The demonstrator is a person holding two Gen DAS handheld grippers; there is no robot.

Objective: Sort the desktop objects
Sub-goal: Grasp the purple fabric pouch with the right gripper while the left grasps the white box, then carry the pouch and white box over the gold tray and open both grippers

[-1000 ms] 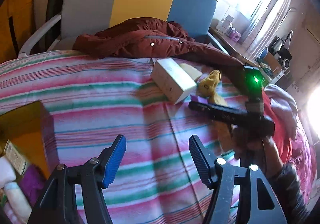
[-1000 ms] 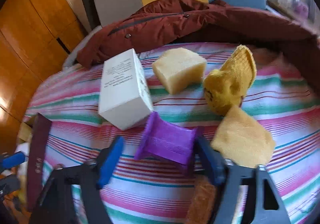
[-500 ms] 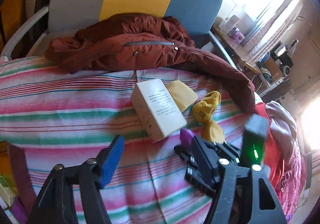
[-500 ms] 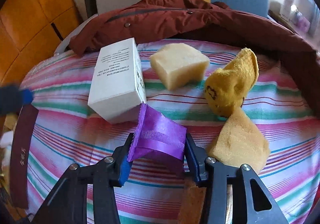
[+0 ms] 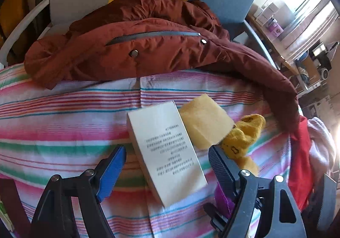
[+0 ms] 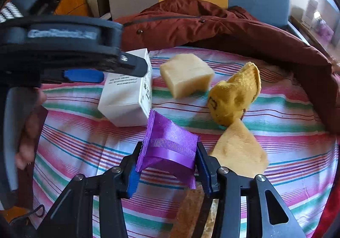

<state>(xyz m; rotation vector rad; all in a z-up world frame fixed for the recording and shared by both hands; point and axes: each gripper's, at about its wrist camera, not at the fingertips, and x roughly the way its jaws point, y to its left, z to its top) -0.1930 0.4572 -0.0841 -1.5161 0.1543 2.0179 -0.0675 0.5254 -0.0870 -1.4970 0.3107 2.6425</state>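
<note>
Right wrist shows right tool (image 6: 167,163) clamped on purple packet (image 6: 170,144); left tool (image 5: 167,165) opening, straddling white box (image 5: 165,157).

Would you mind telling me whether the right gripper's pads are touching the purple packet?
Touching. The right wrist view shows the right gripper with both pads pressed against the sides of the purple packet, which is pinched and creased between them.
</note>
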